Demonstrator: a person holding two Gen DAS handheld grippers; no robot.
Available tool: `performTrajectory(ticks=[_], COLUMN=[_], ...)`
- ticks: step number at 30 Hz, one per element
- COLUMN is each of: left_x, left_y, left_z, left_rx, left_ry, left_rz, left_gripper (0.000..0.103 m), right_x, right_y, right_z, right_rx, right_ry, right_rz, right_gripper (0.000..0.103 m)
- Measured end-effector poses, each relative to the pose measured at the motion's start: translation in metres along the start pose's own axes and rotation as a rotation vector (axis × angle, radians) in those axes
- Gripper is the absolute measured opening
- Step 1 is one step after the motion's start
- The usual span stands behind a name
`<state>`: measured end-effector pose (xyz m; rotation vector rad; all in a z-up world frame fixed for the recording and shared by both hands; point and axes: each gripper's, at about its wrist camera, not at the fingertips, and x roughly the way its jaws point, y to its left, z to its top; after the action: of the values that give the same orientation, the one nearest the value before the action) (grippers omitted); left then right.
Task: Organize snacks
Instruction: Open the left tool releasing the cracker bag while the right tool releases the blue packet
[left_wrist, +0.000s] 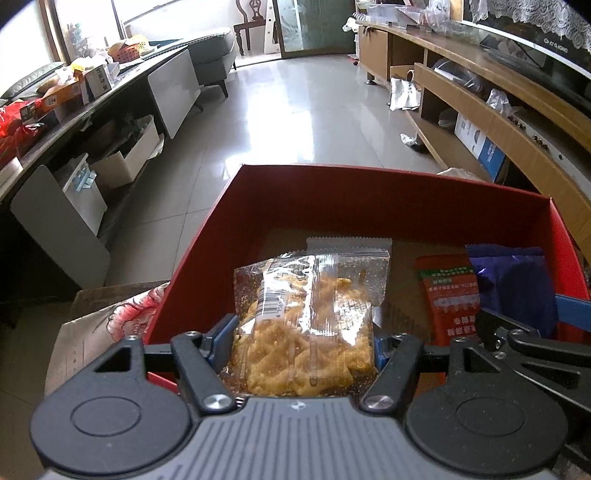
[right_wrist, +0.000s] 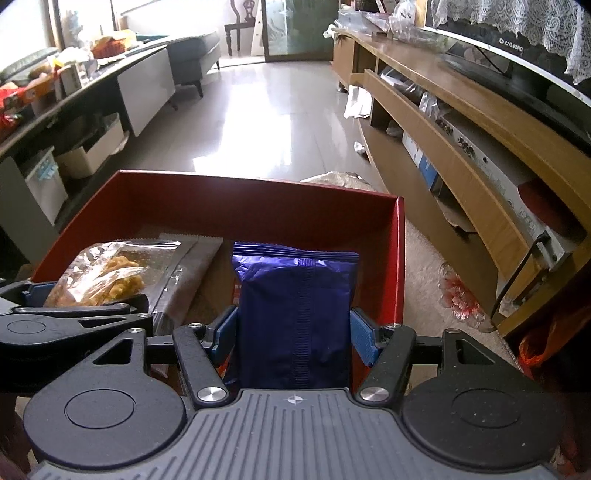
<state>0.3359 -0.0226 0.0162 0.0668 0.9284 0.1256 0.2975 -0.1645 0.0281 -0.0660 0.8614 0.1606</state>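
A red open box (left_wrist: 332, 192) stands in front of both grippers; it also shows in the right wrist view (right_wrist: 221, 195). My left gripper (left_wrist: 303, 339) is shut on a clear packet of golden fried snacks (left_wrist: 306, 325), held over the box's left part. My right gripper (right_wrist: 293, 332) is shut on a blue-purple snack packet (right_wrist: 295, 314), held over the box's right part. The blue packet (left_wrist: 517, 280) and right gripper show at the right of the left wrist view. An orange-red packet (left_wrist: 450, 295) and a grey-edged packet (left_wrist: 349, 243) lie in the box.
The box rests on a floral cloth (left_wrist: 110, 317). A long dark table (left_wrist: 92, 107) with boxes and snacks runs along the left. A wooden TV cabinet (right_wrist: 461, 122) runs along the right. A tiled floor (left_wrist: 295, 110) lies beyond.
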Motion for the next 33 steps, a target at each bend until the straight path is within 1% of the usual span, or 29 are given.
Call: performTrajectory(ticks=[6, 10, 15, 18, 26, 29, 33], left_x=[0.002, 0.004, 0.003, 0.000, -0.015, -0.023, -0.032], left_y=[-0.003, -0.002, 0.002, 0.007, 0.013, 0.015, 0.017], left_z=[-0.001, -0.001, 0.000, 0.000, 0.002, 0.002, 0.002], left_rx=[0.009, 0.009, -0.010, -0.026, -0.049, -0.050, -0.048], left_ry=[0.004, 0.009, 0.019, 0.020, -0.004, -0.020, -0.037], left_rz=[0.021, 0.028, 0.022, 0.015, 0.009, 0.007, 0.003], left_gripper=[0.070, 0.072, 0.074, 0.077, 0.078, 0.079, 0.081], right_x=[0.001, 0.002, 0.003, 0.002, -0.009, -0.015, -0.024], right_y=[0.006, 0.007, 0.008, 0.007, 0.007, 0.006, 0.004], right_z=[-0.001, -0.001, -0.001, 0.000, 0.001, 0.003, 0.004], right_rx=[-0.039, -0.051, -0.052, -0.046, -0.048, -0.044, -0.041], right_ry=[-0.002, 0.001, -0.001, -0.007, -0.041, -0.057, -0.071], right_rz=[-0.028, -0.032, -0.034, -0.036, -0.033, -0.034, -0.032], right_gripper=[0.071, 0.072, 0.072, 0.075, 0.079, 0.082, 0.083])
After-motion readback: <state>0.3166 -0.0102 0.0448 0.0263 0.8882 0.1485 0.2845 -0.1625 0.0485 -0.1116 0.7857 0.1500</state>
